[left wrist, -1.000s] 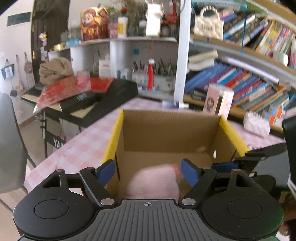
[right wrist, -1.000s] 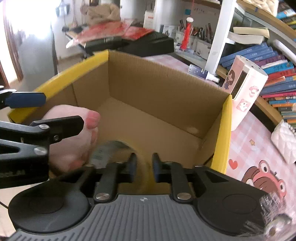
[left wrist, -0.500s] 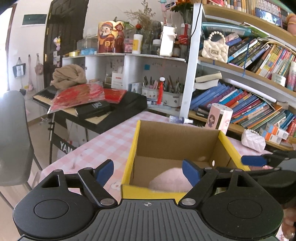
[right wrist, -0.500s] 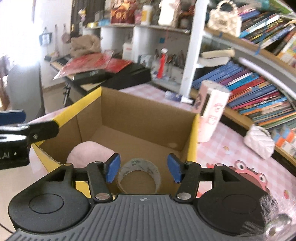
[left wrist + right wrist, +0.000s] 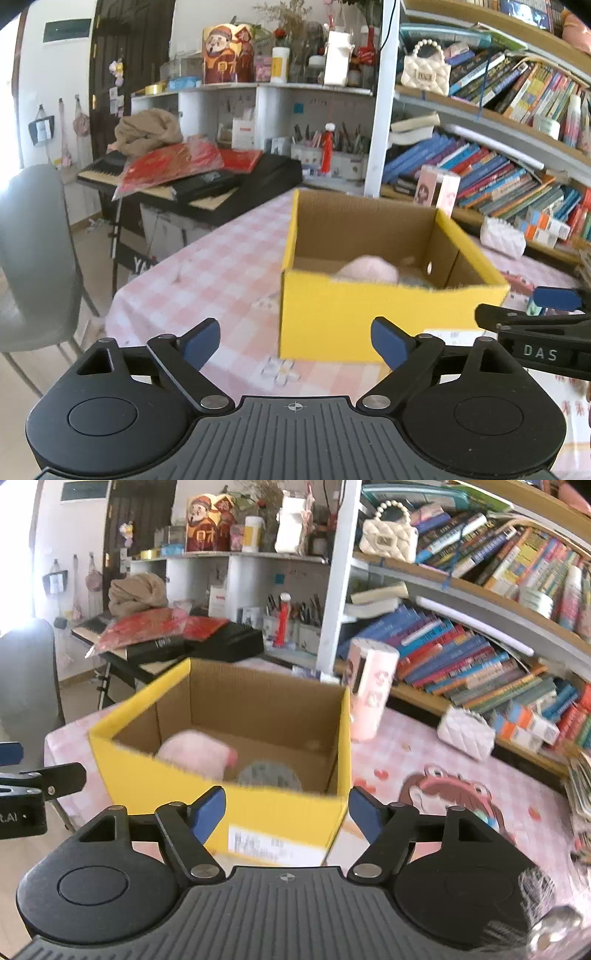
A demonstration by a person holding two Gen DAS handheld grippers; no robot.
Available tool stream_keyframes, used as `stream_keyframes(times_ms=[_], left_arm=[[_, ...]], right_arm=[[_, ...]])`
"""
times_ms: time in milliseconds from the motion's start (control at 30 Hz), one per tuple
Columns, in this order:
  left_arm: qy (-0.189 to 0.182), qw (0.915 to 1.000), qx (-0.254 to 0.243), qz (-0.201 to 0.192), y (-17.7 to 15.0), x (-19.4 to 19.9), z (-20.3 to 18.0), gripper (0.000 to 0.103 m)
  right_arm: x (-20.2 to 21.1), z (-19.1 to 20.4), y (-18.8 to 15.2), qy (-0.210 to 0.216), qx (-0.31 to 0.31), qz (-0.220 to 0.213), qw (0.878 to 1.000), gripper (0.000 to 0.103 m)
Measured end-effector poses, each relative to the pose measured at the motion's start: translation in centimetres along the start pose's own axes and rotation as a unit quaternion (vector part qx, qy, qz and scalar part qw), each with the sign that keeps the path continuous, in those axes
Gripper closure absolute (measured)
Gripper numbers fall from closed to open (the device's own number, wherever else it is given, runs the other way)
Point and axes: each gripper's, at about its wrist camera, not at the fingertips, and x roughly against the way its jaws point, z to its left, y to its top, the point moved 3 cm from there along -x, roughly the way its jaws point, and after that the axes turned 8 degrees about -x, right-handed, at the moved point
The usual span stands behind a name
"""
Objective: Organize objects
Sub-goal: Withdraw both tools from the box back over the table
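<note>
Two grippers, left and right, hang before a yellow box on the checked tablecloth, jaws spread wide and holding nothing. Inside the box lie a pink soft lump and, just beside it, a tape roll.

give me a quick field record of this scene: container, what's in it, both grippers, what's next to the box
container: yellow cardboard box, open top, on the pink checked tablecloth
contents: pink plush item on the left, grey tape roll to its right
left gripper: open, empty, outside the box on its near side
right gripper: open, empty, outside the box on its near side
beside box: pink cylindrical container upright at the far right corner; white quilted pouch further right
sharpness: box contents blurred
</note>
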Motion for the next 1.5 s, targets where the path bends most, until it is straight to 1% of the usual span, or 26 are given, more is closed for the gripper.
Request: stream_keyframes(times_ms=[133, 233, 467, 700, 967, 1267, 1500], left_arm=[[-0.002, 0.9999, 0.001, 0.016, -1.3, 1.0, 0.4, 0.010], [-0.004, 0.9997, -0.004, 0.022, -2.1, 1.8, 0.6, 0.010], [-0.009, 0.9994, -0.014, 0.031, -3.4, 3.3, 0.8, 0.010], [-0.017, 0.9987, -0.022, 0.043, -4.6, 4.4, 1.0, 0.009], [-0.032, 0.9974, -0.039, 0.051, -5.7, 5.4, 0.2, 0.009], [-0.055, 0.9950, -0.058, 0.060, -6.6, 5.9, -1.5, 0.009], [-0.091, 0.9905, -0.082, 0.064, -6.9, 5.8, -4.2, 0.008]], right_arm=[[1.3, 0.3, -1.8, -0.013, -0.023, 0.012, 1.000, 0.027], [2.1, 0.9, -3.0, -0.015, -0.032, 0.020, 0.999, 0.026], [4.0, 2.7, -4.9, -0.011, -0.019, 0.024, 0.999, 0.022], [5.4, 3.3, -6.6, -0.017, -0.021, 0.038, 0.999, 0.019], [7.0, 2.9, -8.2, -0.035, -0.043, 0.041, 0.998, 0.018], [8.5, 1.5, -10.0, -0.069, -0.064, 0.053, 0.994, 0.015], [9.9, -0.6, -11.5, -0.103, -0.080, 0.060, 0.990, 0.012]])
